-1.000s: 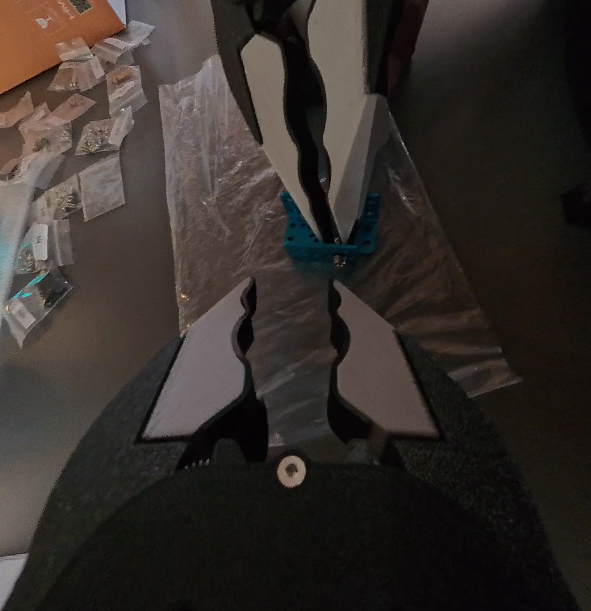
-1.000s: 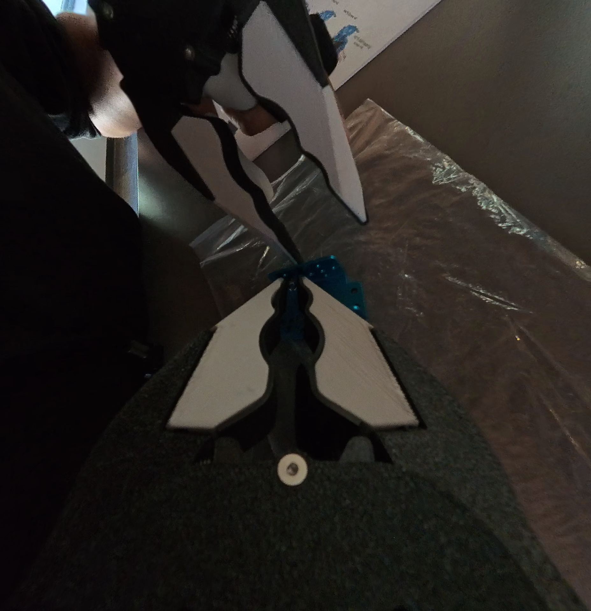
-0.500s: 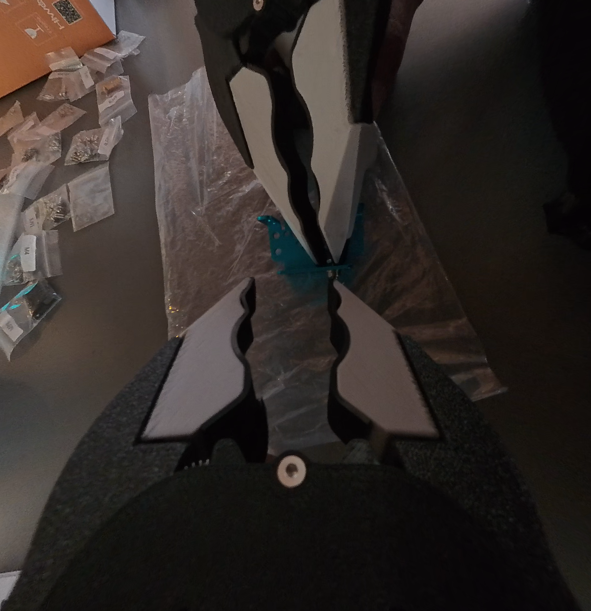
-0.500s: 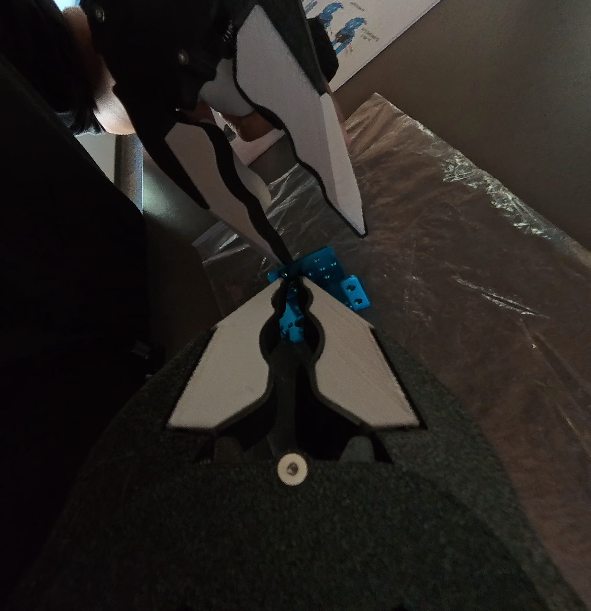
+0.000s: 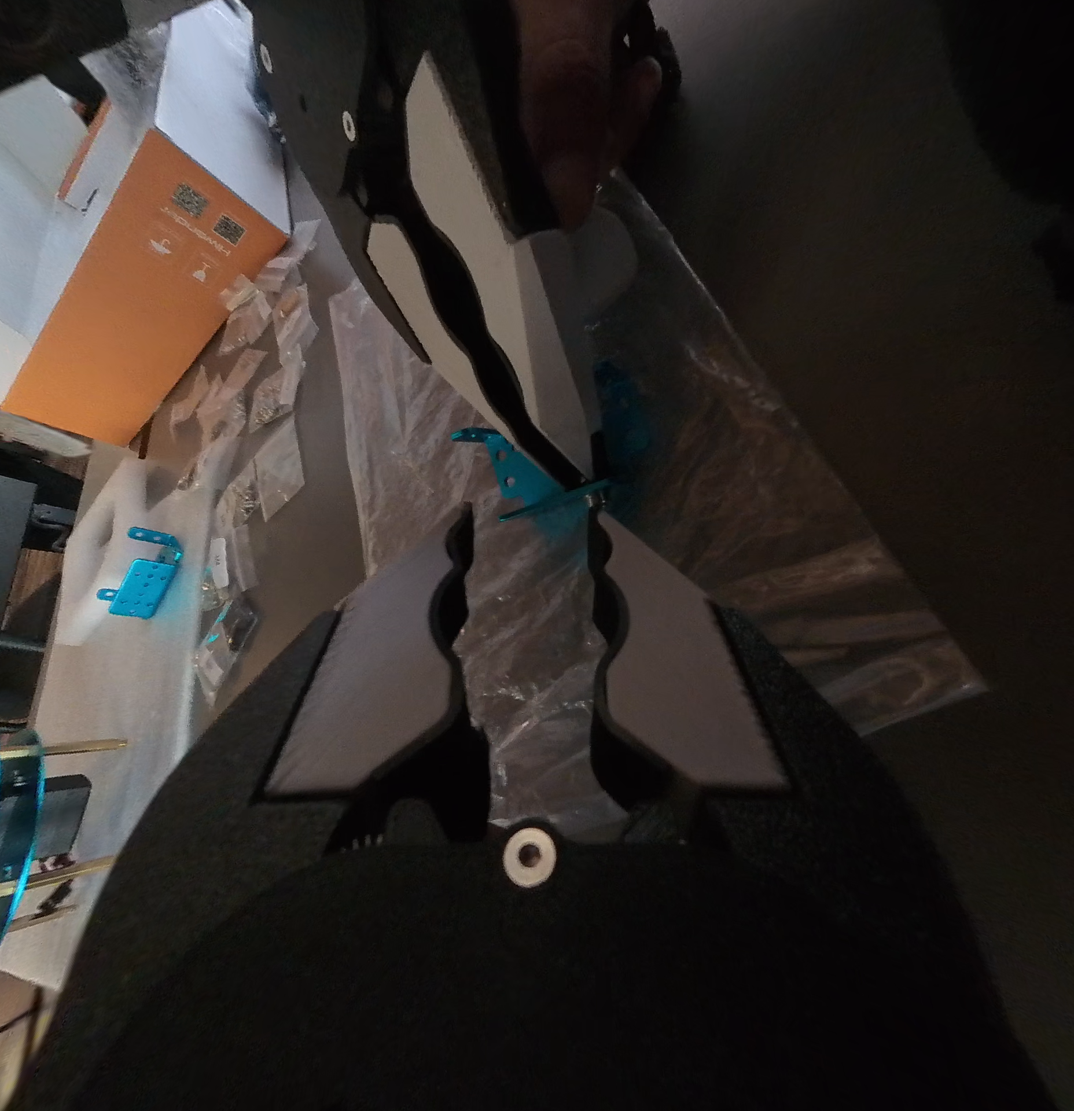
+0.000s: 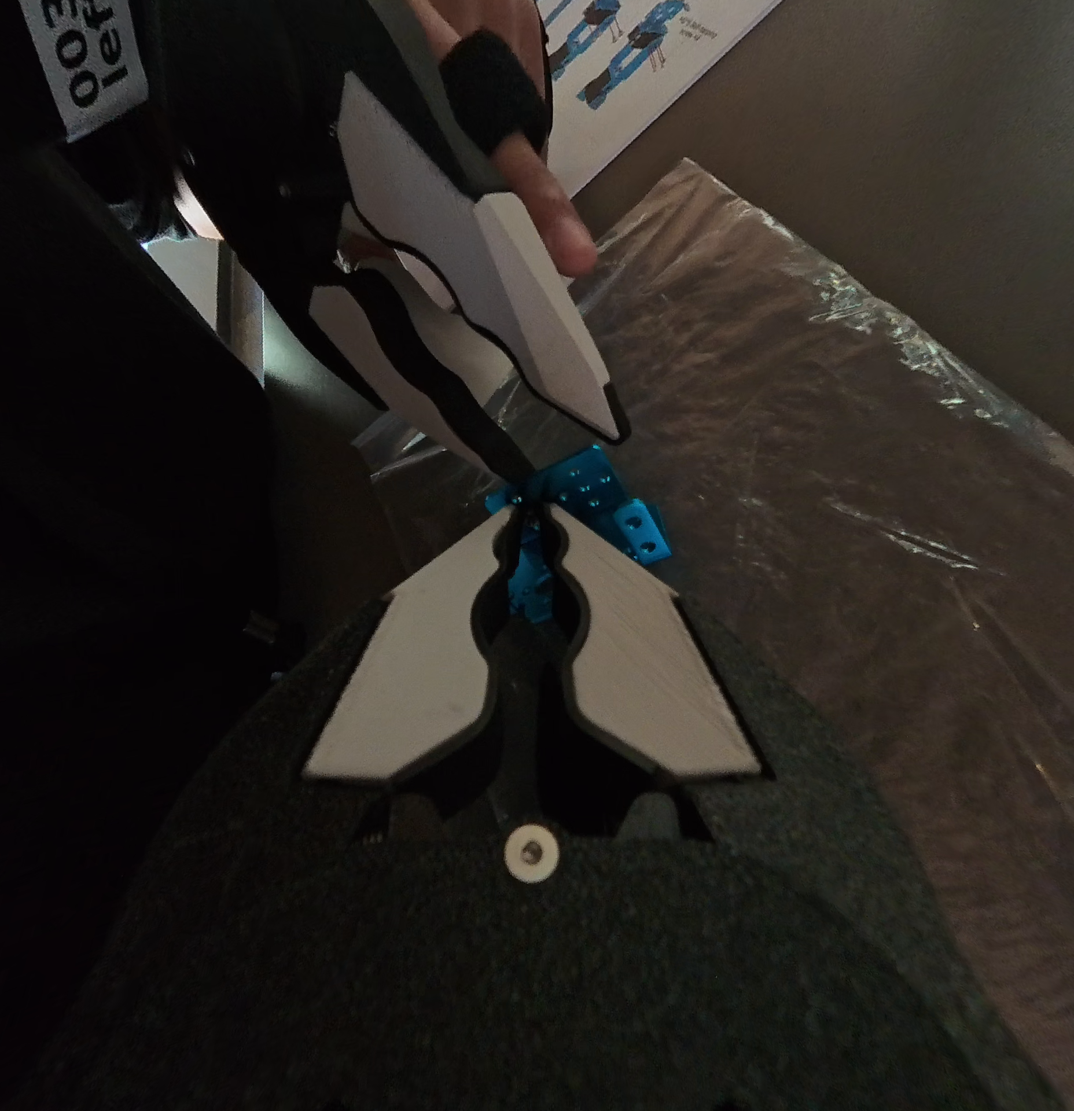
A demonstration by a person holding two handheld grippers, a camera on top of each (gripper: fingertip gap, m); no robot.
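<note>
Now my right gripper (image 6: pixel 531 511), clamped on the blue bracket (image 6: pixel 589 487), has lifted it off the plastic sheet (image 5: pixel 414 421) beside my open, empty left gripper (image 5: pixel 531 529).

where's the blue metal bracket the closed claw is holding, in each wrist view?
Left wrist view: blue bracket sits just above centre, pinched at the tips of the right claw coming down from the top, just ahead of the open left claw.
Right wrist view: bracket is just above centre, at the tips of this view's own claw.
Shared landmark: the clear plastic sheet under it.
</note>
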